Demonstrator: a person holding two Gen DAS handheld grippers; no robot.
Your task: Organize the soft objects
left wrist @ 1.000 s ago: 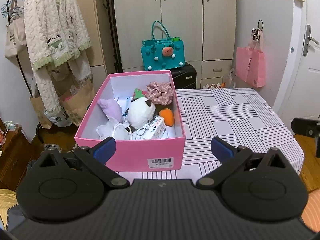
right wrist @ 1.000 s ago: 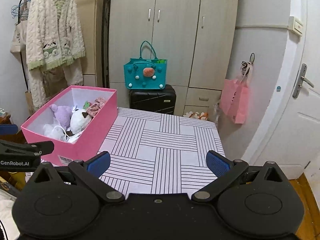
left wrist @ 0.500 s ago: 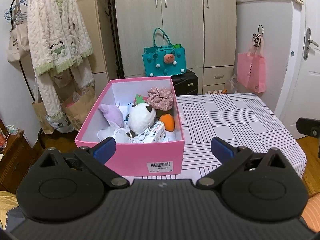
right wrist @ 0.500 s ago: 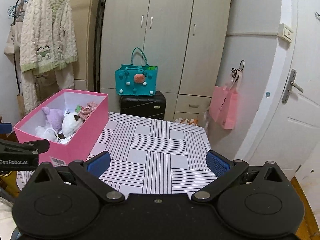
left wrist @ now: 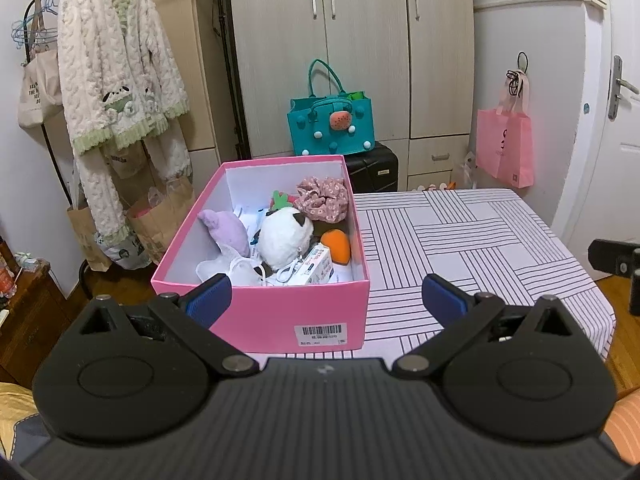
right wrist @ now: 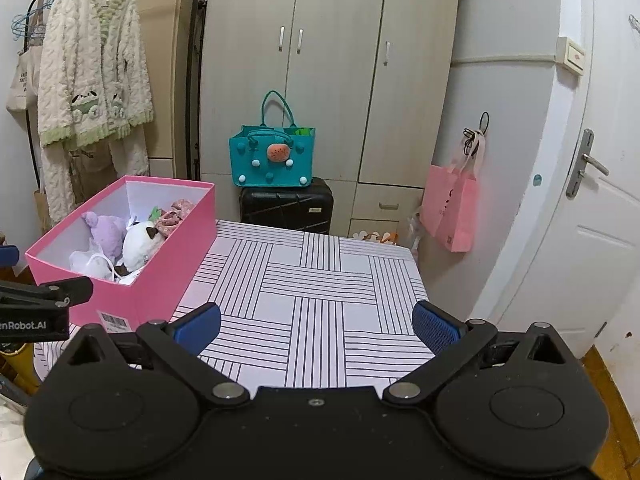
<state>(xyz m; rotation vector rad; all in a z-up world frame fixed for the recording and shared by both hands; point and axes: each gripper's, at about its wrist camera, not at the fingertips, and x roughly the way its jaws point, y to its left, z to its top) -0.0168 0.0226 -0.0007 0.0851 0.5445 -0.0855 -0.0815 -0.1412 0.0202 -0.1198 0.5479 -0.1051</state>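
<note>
Wardrobe doors [left wrist: 360,52] fill the back of the room, with a teal felt bag [left wrist: 330,128] on a black suitcase [left wrist: 372,172] below them and a fleecy robe [left wrist: 116,80] hanging at the upper left of the frame. Nearer, a bench [left wrist: 460,240] under a striped cloth carries a pink box [left wrist: 280,316] at its left end. Inside the box lie the soft objects: a white plush [left wrist: 282,240] in the middle, a purple plush [left wrist: 224,230] to its left, a floral scrunchie [left wrist: 324,198] toward the far right corner, an orange ball [left wrist: 338,242] and a small carton [left wrist: 316,266].

Both the left gripper [left wrist: 326,298] and the right gripper [right wrist: 316,322] are spread wide and carry nothing.

These toys look light and squashy (the plush should give under the pads), so a pinch across the body's middle seems best. The box walls and the tangle of white cords near the front could snag a reach, and the crowded pieces touch one another.
</note>
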